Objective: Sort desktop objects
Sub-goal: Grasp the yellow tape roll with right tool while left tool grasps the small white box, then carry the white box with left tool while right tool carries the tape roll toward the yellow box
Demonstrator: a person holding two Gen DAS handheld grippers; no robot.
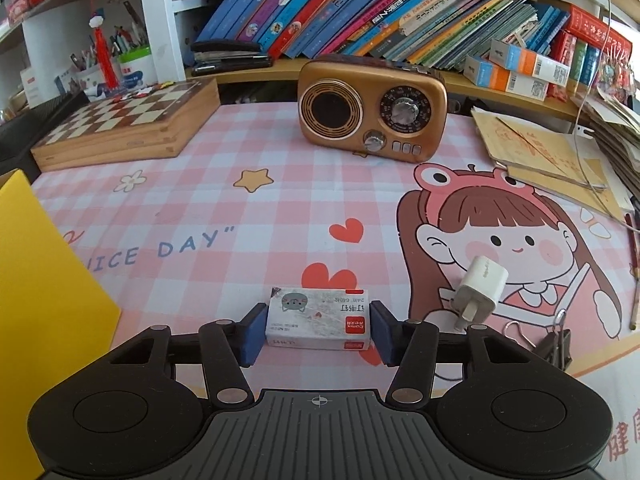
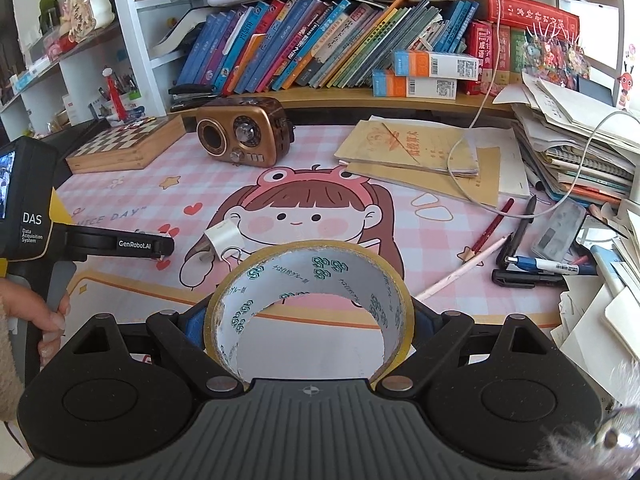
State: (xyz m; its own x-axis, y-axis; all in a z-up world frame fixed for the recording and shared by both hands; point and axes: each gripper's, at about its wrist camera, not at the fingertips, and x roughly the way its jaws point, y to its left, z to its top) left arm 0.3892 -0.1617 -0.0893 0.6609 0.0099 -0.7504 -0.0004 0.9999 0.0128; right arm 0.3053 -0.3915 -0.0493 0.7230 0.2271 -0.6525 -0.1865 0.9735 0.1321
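A small white box of staples (image 1: 318,324) with a red corner lies on the pink checked desk mat (image 1: 240,220). My left gripper (image 1: 319,332) has its blue pads (image 1: 254,332) pressed against the box's two short ends. A wide roll of yellowish tape (image 2: 310,312) stands on edge between the jaws of my right gripper (image 2: 310,332), which is shut on it above the mat. The right wrist view shows the left gripper (image 2: 160,246) low over the mat at far left, held by a hand (image 2: 44,312). From that side the staple box is hidden.
A white charger plug (image 1: 482,290) and a black binder clip (image 1: 554,344) lie right of the staple box. A yellow box (image 1: 48,300) stands at the left. Behind are a chessboard (image 1: 128,120) and a brown radio (image 1: 372,110). Pens (image 2: 520,236), notebooks (image 2: 420,152) and paper stacks (image 2: 580,152) fill the right.
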